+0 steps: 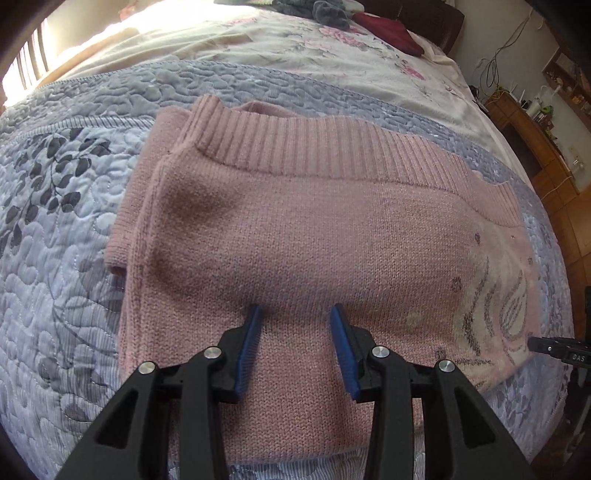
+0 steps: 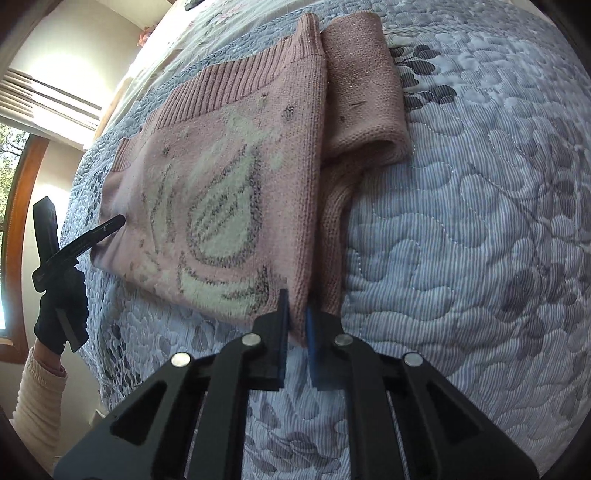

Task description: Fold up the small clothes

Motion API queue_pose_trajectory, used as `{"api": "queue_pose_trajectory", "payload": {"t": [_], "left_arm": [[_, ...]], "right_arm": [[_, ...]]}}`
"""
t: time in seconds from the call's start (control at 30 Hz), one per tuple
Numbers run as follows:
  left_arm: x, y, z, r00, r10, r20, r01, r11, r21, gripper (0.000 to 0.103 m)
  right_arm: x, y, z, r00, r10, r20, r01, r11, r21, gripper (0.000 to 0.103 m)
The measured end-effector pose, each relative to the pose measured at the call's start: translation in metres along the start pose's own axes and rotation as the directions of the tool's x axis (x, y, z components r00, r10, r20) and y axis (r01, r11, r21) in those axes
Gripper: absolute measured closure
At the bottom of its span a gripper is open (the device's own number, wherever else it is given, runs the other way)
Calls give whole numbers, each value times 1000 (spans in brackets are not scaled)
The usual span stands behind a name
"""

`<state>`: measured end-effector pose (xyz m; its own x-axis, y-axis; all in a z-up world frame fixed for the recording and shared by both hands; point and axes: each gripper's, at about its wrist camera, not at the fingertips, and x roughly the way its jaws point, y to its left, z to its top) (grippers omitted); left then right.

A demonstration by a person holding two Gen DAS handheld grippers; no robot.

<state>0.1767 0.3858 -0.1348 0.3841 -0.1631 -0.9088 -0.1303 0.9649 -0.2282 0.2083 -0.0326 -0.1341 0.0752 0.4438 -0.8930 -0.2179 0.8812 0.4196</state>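
Observation:
A pink knit sweater [image 1: 295, 221] lies partly folded on the quilted blue-grey bedspread [image 1: 66, 258], its ribbed hem away from me. My left gripper [image 1: 296, 309] hovers open just over its plain pink side, nothing between the blue pads [image 1: 251, 339]. In the right wrist view the sweater [image 2: 229, 192] shows a cream leaf pattern, with a folded sleeve [image 2: 364, 96] beside it. My right gripper [image 2: 296, 306] is shut on the near corner of the sweater's folded edge. The left gripper [image 2: 107, 226] shows at the sweater's far side, held by a gloved hand [image 2: 61, 310].
Beyond the sweater a floral sheet [image 1: 258, 48] covers the bed, with a dark red cloth [image 1: 391, 33] and grey clothes [image 1: 328, 13] at its far end. Wooden furniture [image 1: 535, 147] with cables stands to the right. A window [image 2: 14, 206] is behind the gloved hand.

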Motion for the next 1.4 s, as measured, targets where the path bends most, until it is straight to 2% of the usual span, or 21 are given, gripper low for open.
{"api": "queue_pose_trajectory", "payload": {"t": [0.1,0.17,0.2,0.23,0.37,0.63,0.93,1.0,1.07,1.13,1.27,1.4], "left_arm": [[-6,-5,7,1000,4,2,-4,1000,-8,64],[-12,-14,15,999,-22,24,22,1000,-3,64],[-15,-20,19,999,-32,33,32,999,3,63],[-17,-26,23,998,-41,41,41,999,10,62],[-11,-50,38,997,-61,42,59,998,34,60],[18,-65,51,997,-74,5,74,997,9,60],[35,-60,52,997,-78,-22,78,997,4,59],[37,-60,53,997,-79,-23,79,997,2,59],[37,-60,52,997,-79,-22,79,997,3,59],[37,-60,52,997,-80,-24,80,997,4,59],[38,-59,52,996,-86,-25,86,996,7,59],[39,-59,51,996,-84,-21,84,996,6,59]], "right_arm": [[-14,4,7,1000,4,24,-4,1000,-17,83],[-29,3,14,997,-8,73,9,1000,-13,43],[-36,1,18,995,-11,100,12,1000,-8,37],[-42,-3,24,993,-9,121,9,1000,1,36],[-46,-28,51,989,55,138,-68,994,91,35],[-14,-59,86,992,91,89,-105,980,170,35],[7,-52,101,982,162,98,-176,971,164,35],[10,-50,106,983,159,94,-172,973,156,41],[14,-50,109,980,181,87,-193,968,162,58],[16,-50,110,974,206,92,-219,961,167,71],[15,-57,103,966,230,117,-249,950,186,79],[17,-66,98,957,258,132,-282,935,214,82]]}}
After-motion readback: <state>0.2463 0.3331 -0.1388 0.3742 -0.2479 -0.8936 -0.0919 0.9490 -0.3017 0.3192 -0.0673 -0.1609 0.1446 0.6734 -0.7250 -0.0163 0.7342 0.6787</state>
